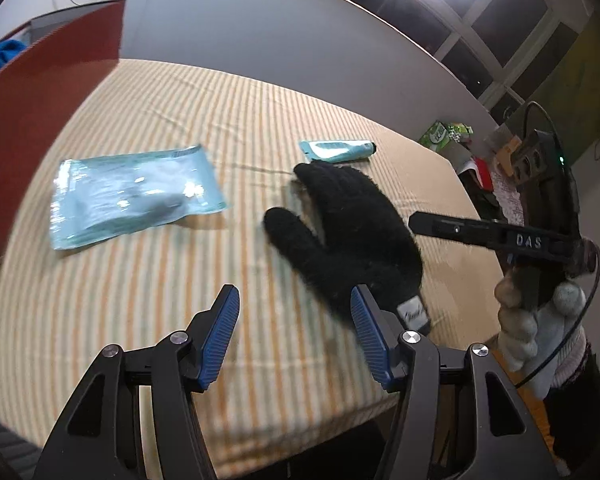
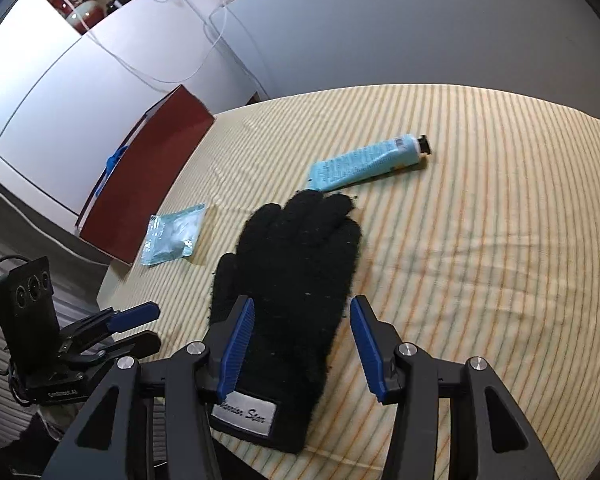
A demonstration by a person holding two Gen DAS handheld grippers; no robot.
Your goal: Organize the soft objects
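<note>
A black knit glove (image 2: 296, 264) lies flat on the striped cloth, its cuff with a white label toward me. My right gripper (image 2: 303, 300) is open and straddles the glove's wrist part: the left pad overlaps the glove's edge, the right pad stands clear of it. My left gripper (image 1: 294, 290) is open over bare cloth, just left of the glove (image 1: 348, 232). The right gripper (image 1: 414, 222) shows side-on in the left wrist view, held by a gloved hand (image 1: 540, 320). Beyond the glove's fingertips lies a light blue tube (image 2: 368, 160).
A teal sealed pouch (image 1: 132, 192) lies left of the glove. A red box (image 1: 40, 92) stands at the table's left edge with blue cloth (image 1: 0, 56) inside. The striped tablecloth (image 2: 480, 260) stretches away to the right. The table's near edge runs right below both grippers.
</note>
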